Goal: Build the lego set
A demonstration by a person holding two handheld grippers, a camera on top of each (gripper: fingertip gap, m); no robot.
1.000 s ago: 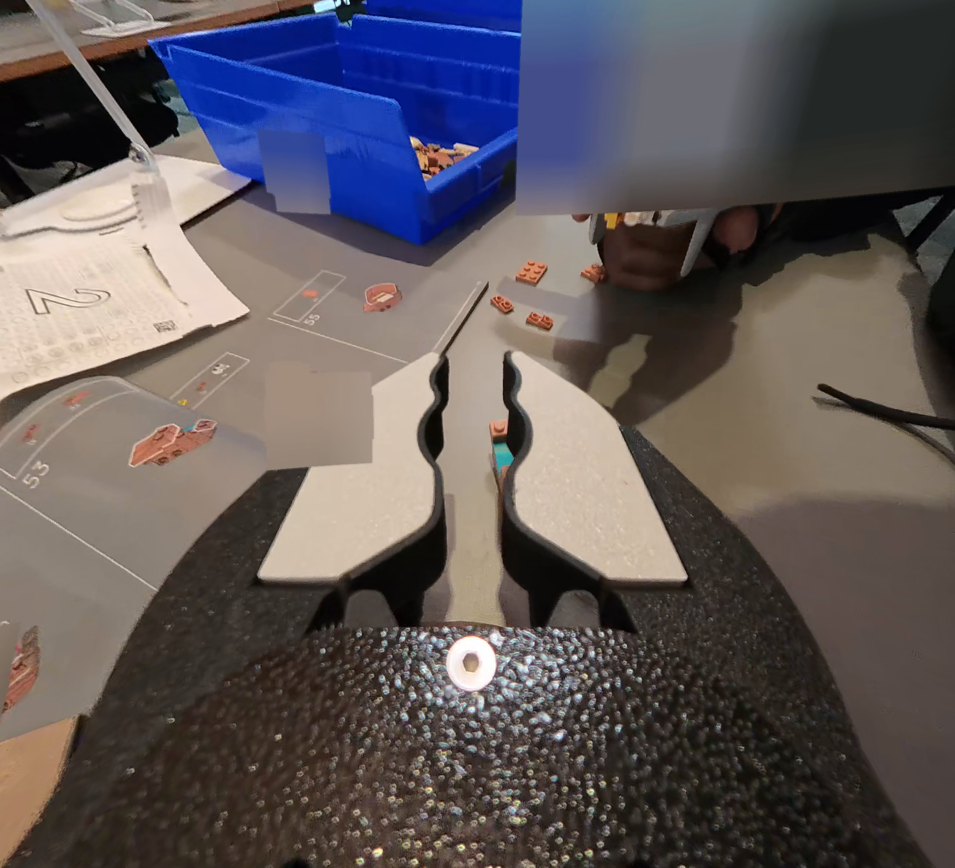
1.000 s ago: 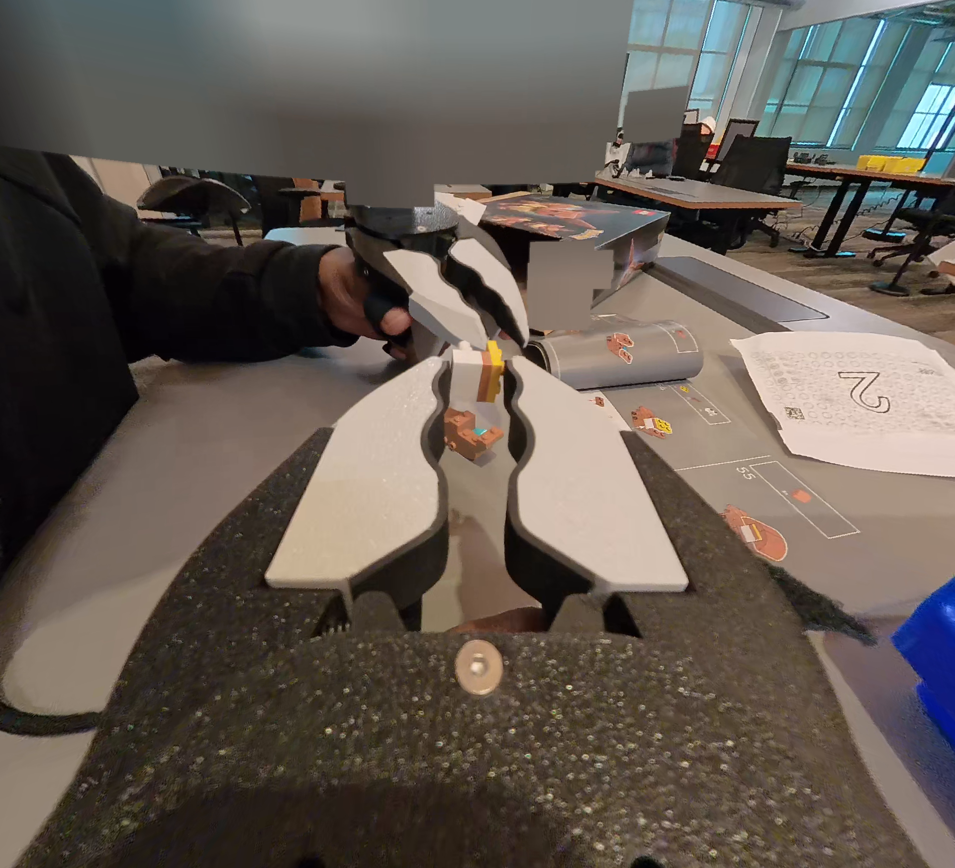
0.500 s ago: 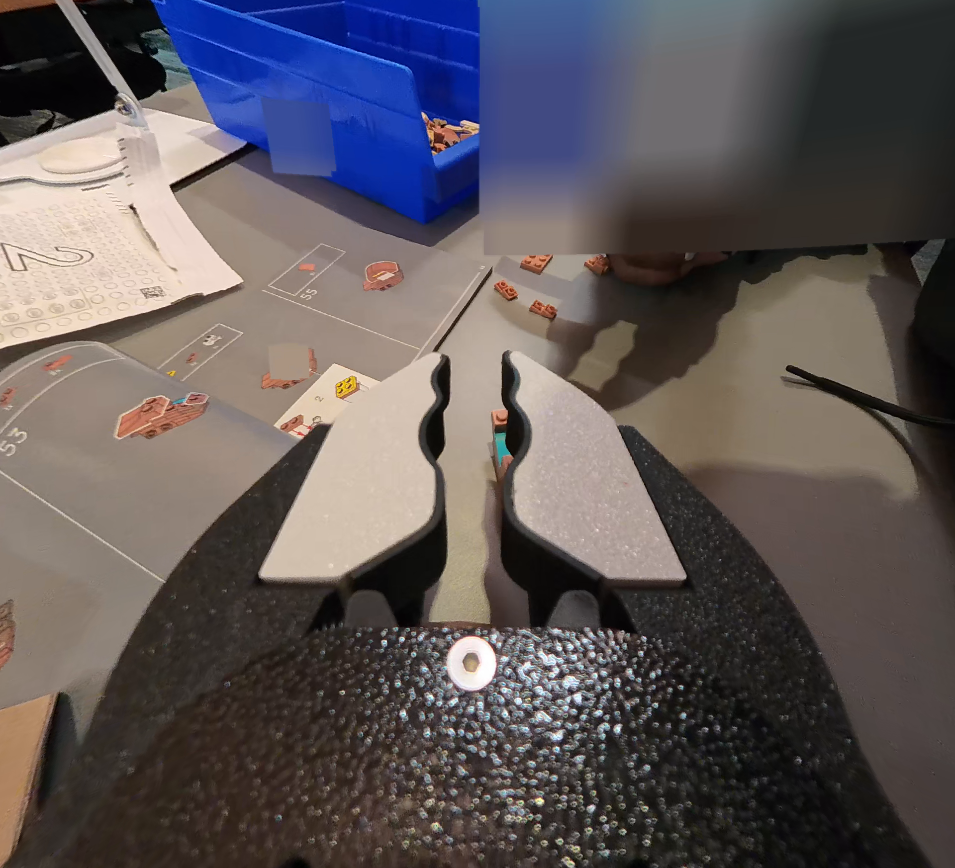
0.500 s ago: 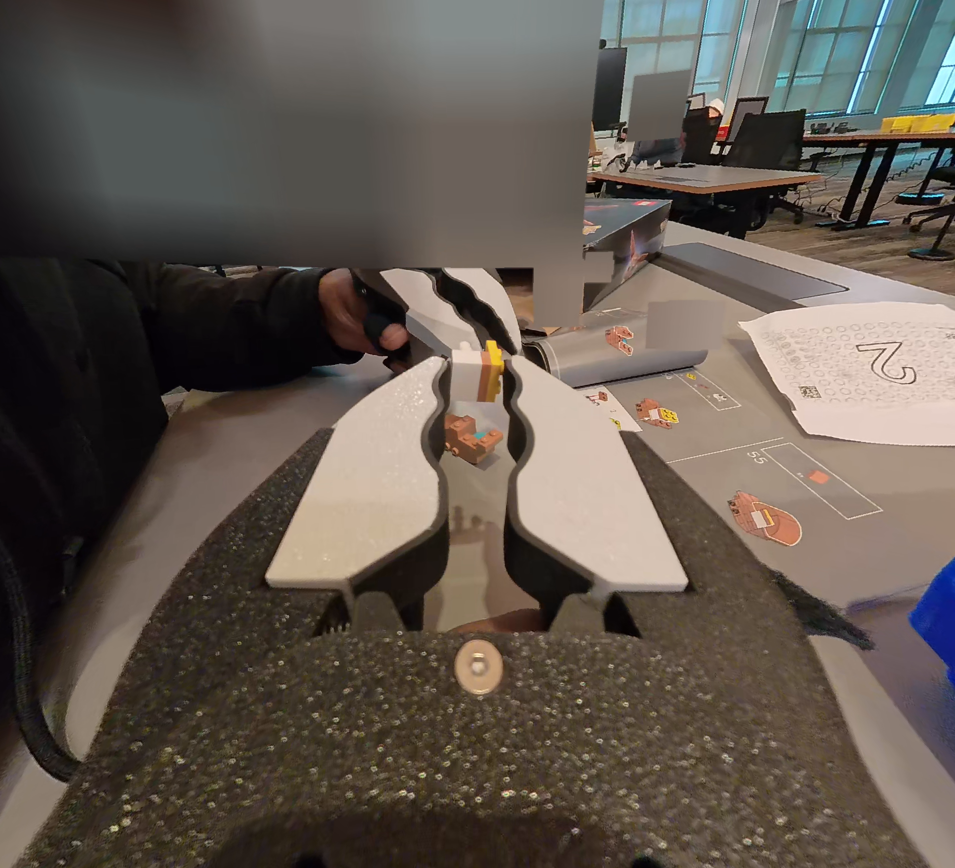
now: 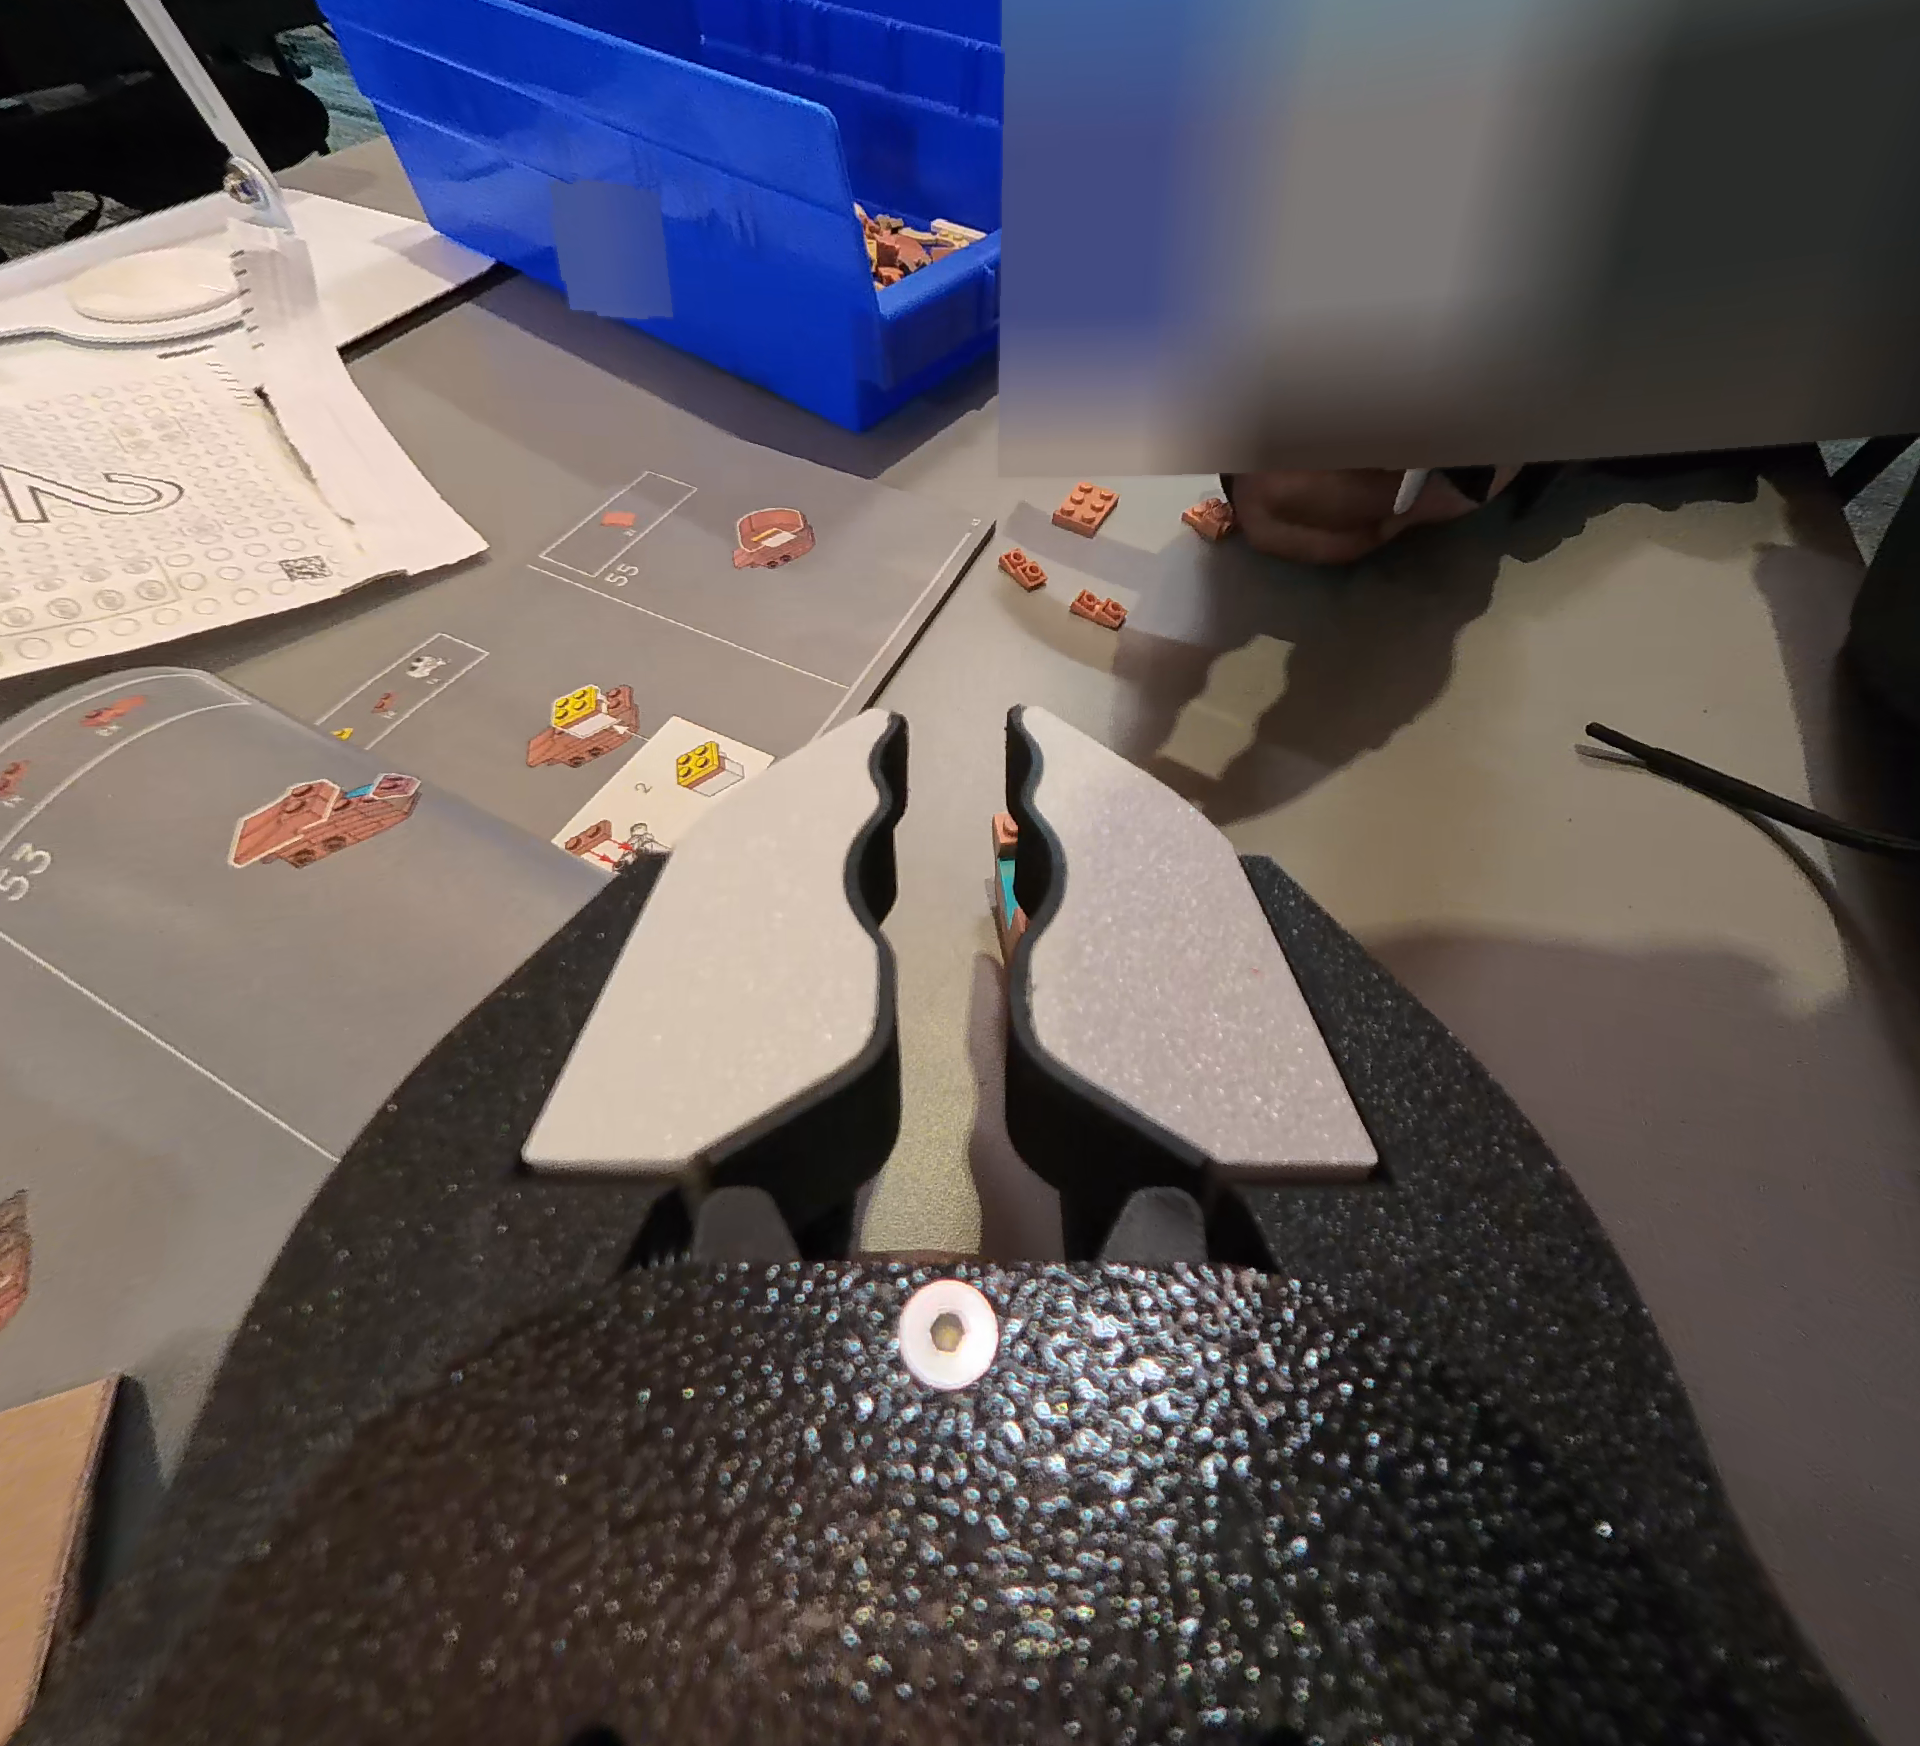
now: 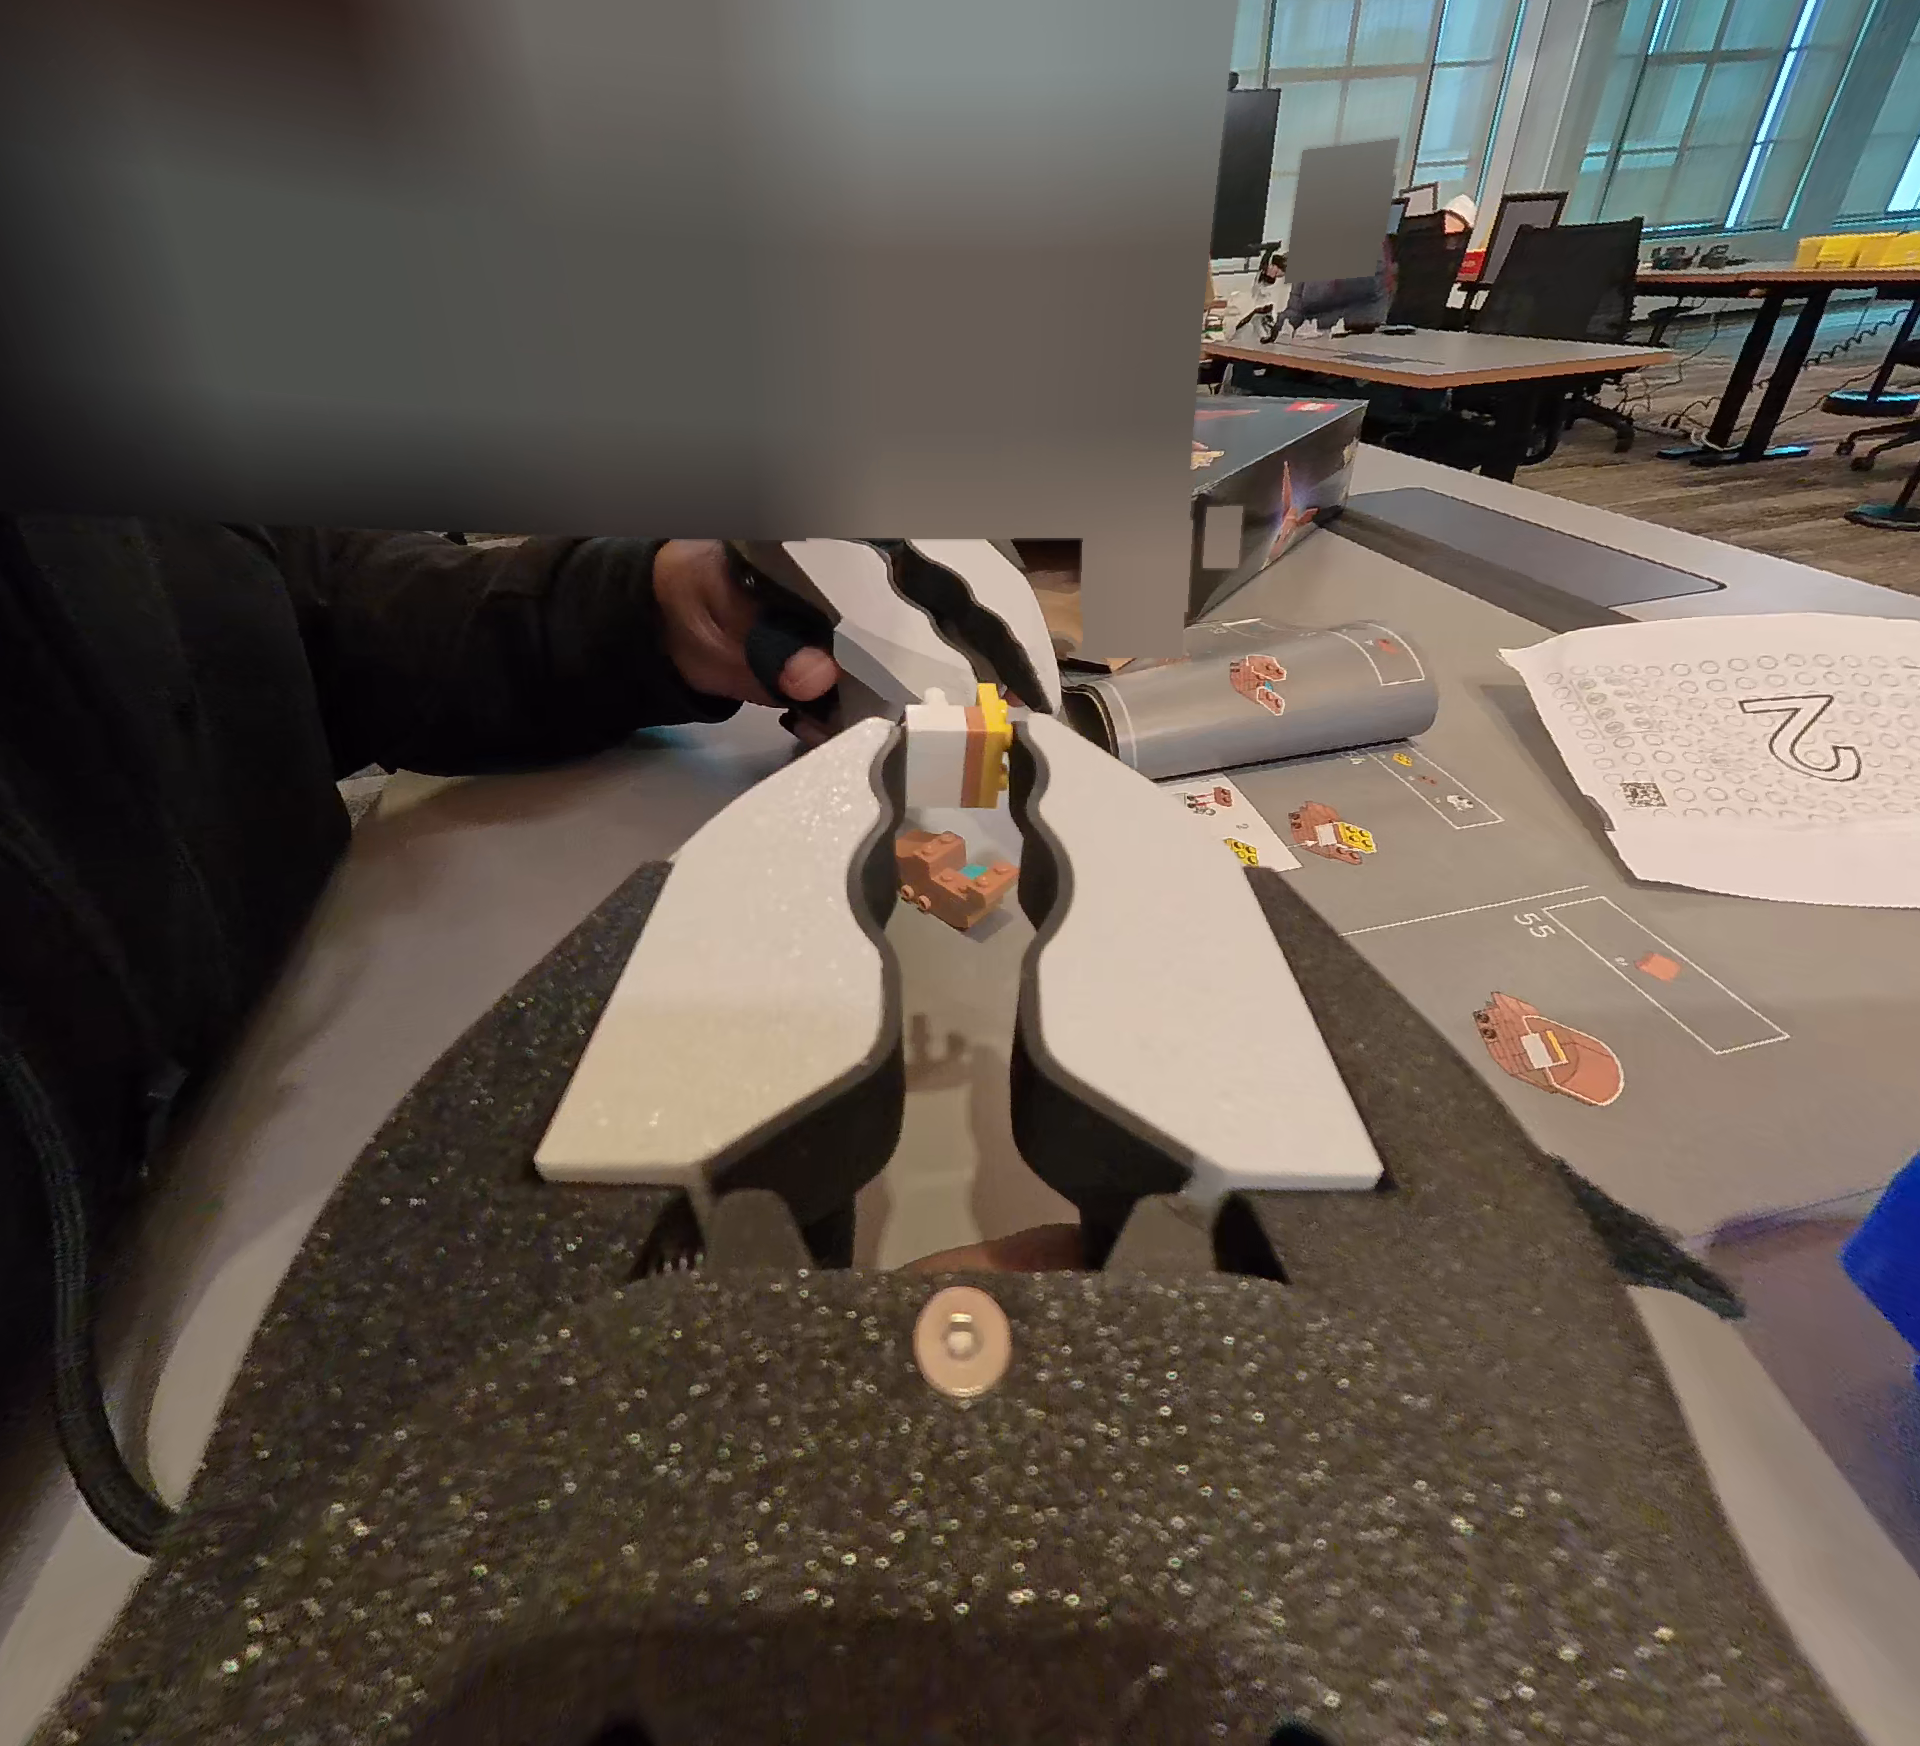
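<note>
Right tongs [image 6: 956, 761] grip a small white, tan & yellow stacked toy-brick block [image 6: 956, 756] at the tips, above a brown brick model w/ teal stud [image 6: 951, 881] on the grey bench [image 6: 499, 865]. Left tongs [image 5: 956, 761] sit part-open; model just inside their right finger [image 5: 1132, 917]. Loose brown plates [image 5: 1086, 509], blue plastic bin [image 5: 644, 138] & open instruction booklet [image 5: 665, 616] crowd the far side; bench bare near the black cable [image 5: 1745, 797].

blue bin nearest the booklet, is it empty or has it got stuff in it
Not empty. The blue bin holds a small heap of brown and tan bricks at its near end; the rest of its floor is hidden by the wall.
</note>
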